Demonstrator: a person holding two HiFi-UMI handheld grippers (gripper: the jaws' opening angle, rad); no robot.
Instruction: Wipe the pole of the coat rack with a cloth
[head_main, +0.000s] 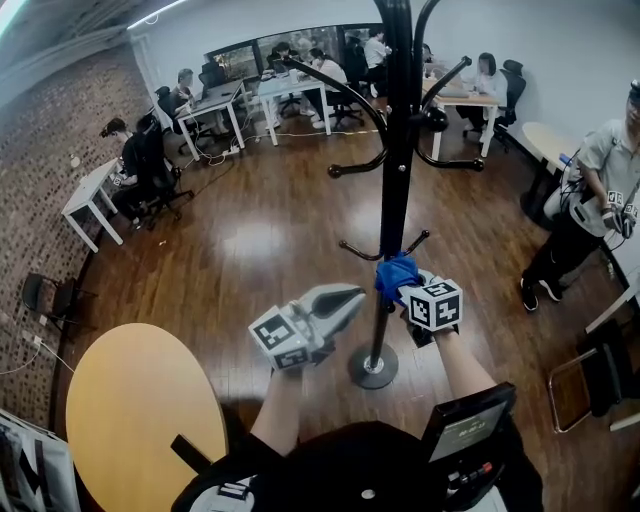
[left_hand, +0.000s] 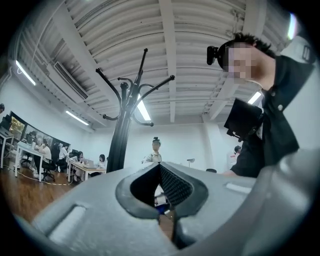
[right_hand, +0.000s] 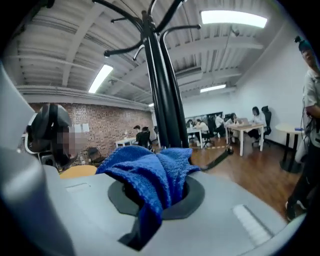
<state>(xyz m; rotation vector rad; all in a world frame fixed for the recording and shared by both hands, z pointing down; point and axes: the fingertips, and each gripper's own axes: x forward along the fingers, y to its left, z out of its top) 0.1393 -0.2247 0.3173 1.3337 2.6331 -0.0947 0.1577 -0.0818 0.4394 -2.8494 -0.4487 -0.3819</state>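
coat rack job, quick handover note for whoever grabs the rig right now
Right claw: shut on the blue cloth, which sits against the pole low down, below the small hooks.
Left claw: shut, empty, beside the pole, off it.
Done: cloth gripped and at the pole; how much is wiped doesn't show.
Left: run the cloth along the pole, probably upward, then down to the base.

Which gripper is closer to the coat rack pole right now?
Right. The right gripper holds the blue cloth against the pole; the left gripper is shut, off to the pole's left, apart from it.
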